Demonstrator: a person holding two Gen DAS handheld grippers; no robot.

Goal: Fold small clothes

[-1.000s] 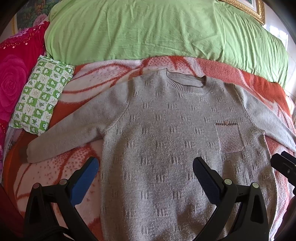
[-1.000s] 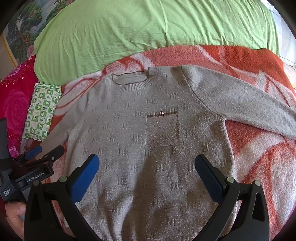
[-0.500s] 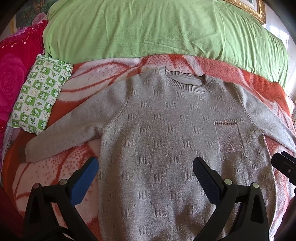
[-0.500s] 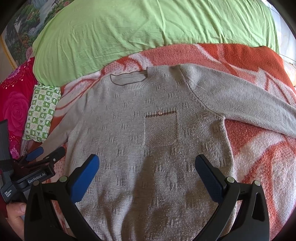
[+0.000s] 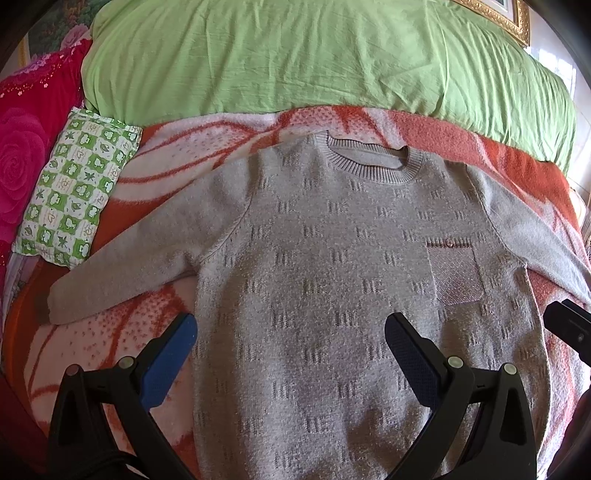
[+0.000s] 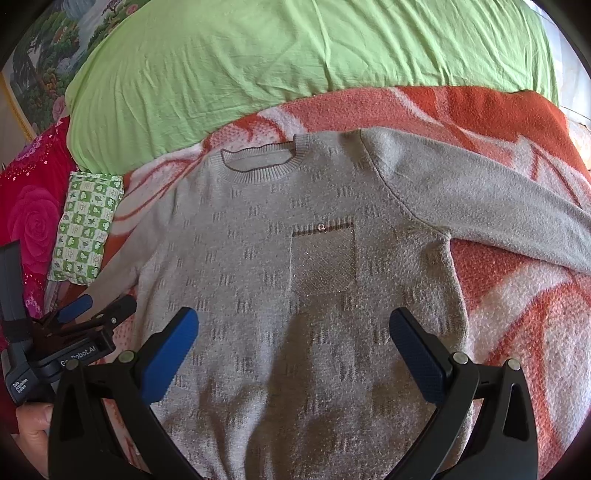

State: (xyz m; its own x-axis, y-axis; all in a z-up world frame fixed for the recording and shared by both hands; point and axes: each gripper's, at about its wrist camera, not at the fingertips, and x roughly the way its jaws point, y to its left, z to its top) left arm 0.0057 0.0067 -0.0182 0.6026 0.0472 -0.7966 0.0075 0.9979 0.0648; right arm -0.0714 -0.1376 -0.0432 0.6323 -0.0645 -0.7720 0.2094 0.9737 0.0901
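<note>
A grey knitted sweater (image 5: 332, 266) with a chest pocket (image 5: 456, 275) lies flat, front up, sleeves spread, on an orange and white blanket (image 5: 110, 339). It also shows in the right wrist view (image 6: 295, 295), pocket (image 6: 323, 262) near the middle. My left gripper (image 5: 290, 336) is open and empty above the sweater's lower left part. My right gripper (image 6: 293, 332) is open and empty above its lower right part. The left gripper (image 6: 96, 310) also shows at the left edge of the right wrist view, the right gripper's tip (image 5: 569, 325) at the right edge of the left wrist view.
A green duvet (image 5: 314, 55) lies bunched behind the sweater. A small green and white checked pillow (image 5: 74, 188) and a pink rose cover (image 5: 22, 158) lie at the left. A gilt picture frame (image 5: 509, 18) hangs at the back right.
Both grippers have drifted slightly over the sweater, so the view shifts a little. The sweater has not moved and both grippers stay open.
</note>
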